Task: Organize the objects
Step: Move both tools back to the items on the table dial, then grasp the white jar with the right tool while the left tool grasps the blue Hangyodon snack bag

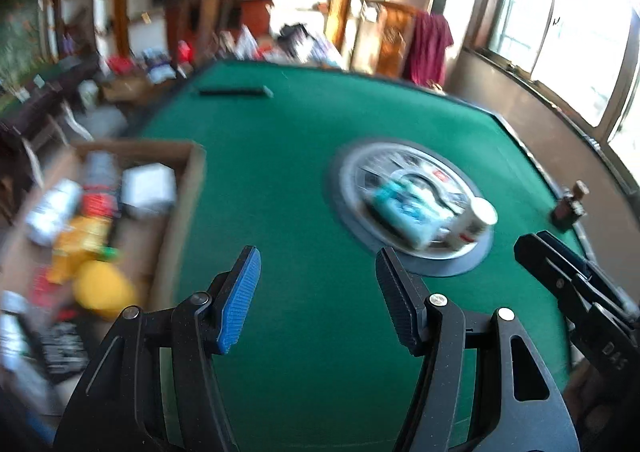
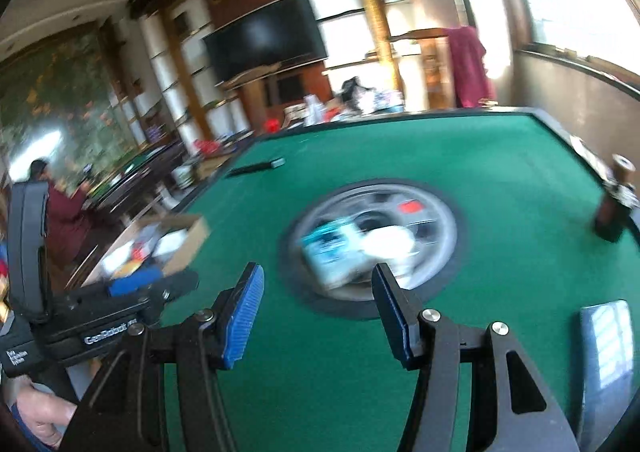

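Left wrist view showed a blurred teal-and-white packet (image 1: 404,208) on the tabletop's (image 1: 280,172) central round disc (image 1: 352,188), ahead and right of the left claw (image 1: 318,298), whose jaws stood apart and empty. Right claw (image 2: 318,312), also apart and empty, sat nearer, pointing almost straight at it. Blur hid the packet's long axis.

game/rec room: green felt table (image 1: 280,180), wall tv (image 2: 266,36), shelving.

Table (image 1: 304,180) matt green felt; box (image 1: 192,188) cardboard; centre disc (image 1: 448,264) seemingly glossy metal.
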Available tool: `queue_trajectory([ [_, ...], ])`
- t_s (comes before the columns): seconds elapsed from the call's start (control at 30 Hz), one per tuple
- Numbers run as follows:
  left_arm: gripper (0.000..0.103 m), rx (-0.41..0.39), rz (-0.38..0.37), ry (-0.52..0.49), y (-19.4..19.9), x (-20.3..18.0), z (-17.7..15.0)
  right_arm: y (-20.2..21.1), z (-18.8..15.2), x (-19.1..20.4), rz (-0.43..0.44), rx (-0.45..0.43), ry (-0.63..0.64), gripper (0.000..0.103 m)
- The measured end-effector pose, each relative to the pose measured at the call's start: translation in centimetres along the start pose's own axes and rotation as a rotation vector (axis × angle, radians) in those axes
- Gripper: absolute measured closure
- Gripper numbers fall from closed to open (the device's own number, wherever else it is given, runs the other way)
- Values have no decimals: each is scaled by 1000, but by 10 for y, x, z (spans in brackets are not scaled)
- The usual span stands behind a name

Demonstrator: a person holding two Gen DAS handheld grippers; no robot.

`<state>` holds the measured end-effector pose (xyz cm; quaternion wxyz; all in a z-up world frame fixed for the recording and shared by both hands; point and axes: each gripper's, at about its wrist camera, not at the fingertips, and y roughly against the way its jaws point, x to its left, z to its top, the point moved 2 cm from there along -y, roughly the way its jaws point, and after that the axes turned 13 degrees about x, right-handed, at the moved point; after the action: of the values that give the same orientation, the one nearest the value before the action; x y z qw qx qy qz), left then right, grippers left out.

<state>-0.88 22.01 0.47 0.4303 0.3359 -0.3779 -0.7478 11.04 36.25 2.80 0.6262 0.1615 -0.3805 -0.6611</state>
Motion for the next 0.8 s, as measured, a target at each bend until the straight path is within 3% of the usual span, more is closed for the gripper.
queue_trajectory([
  [0.2, 42, 66, 11, 75, -46, -8, 8, -12, 4, -33, -138, -12, -9, 46],
  [0.4, 42, 65, 47, 61, -60, 2, -1, -41, 5, -26, -144, 39, 49, 46],
  [0.63, 42, 68, 13, 62, -56, 6, -1, -71, 16, -18, -192, 82, 79, 47],
  [0.7, 42, 68, 12, 54, -56, 5, -2, -82, 21, -16, -188, 108, 88, 58],
  [0.73, 42, 69, 12, 50, -55, 4, -2, -86, 22, -14, -192, 124, 94, 69],
  [0.8, 42, 66, 10, 44, -54, 5, -3, -86, 22, -13, -198, 122, 101, 69],
])
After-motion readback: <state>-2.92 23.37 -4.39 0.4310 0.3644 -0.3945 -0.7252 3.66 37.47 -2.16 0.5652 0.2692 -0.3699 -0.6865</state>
